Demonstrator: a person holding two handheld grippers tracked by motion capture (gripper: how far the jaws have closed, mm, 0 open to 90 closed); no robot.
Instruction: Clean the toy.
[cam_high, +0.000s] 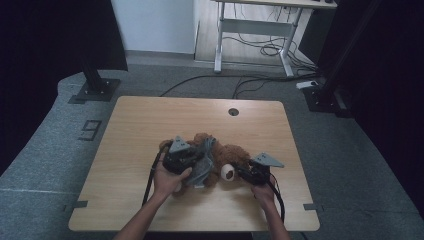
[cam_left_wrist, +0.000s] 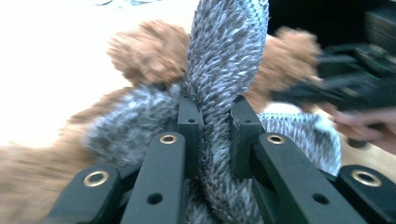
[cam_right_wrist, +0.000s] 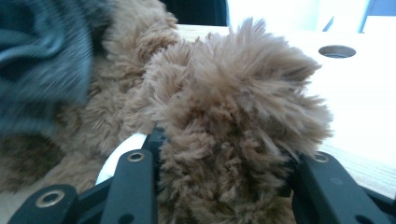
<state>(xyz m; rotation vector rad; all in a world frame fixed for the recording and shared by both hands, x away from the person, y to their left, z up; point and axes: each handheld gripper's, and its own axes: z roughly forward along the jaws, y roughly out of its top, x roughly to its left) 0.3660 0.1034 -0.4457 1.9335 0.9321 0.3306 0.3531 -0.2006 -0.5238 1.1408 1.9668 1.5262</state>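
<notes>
At mid-table, just on the person's side of the cable hole (cam_high: 233, 111), a brown teddy bear (cam_high: 227, 156) is being undressed, it appears. The left gripper (cam_left_wrist: 212, 123) pinches a fold of the bear's grey knit sweater (cam_left_wrist: 224, 56); the right gripper (cam_right_wrist: 224, 154) clamps a furry limb, level and low. Next likely calls for pulling the knit away while the bear is anchored.

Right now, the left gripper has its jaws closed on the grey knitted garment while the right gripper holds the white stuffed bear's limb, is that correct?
Not quite: the bear is brown, not white. The right gripper view shows the right gripper with its jaws around a brown furry limb of the stuffed bear. The rest holds: in the left gripper view the left gripper pinches the grey knitted garment.
</notes>
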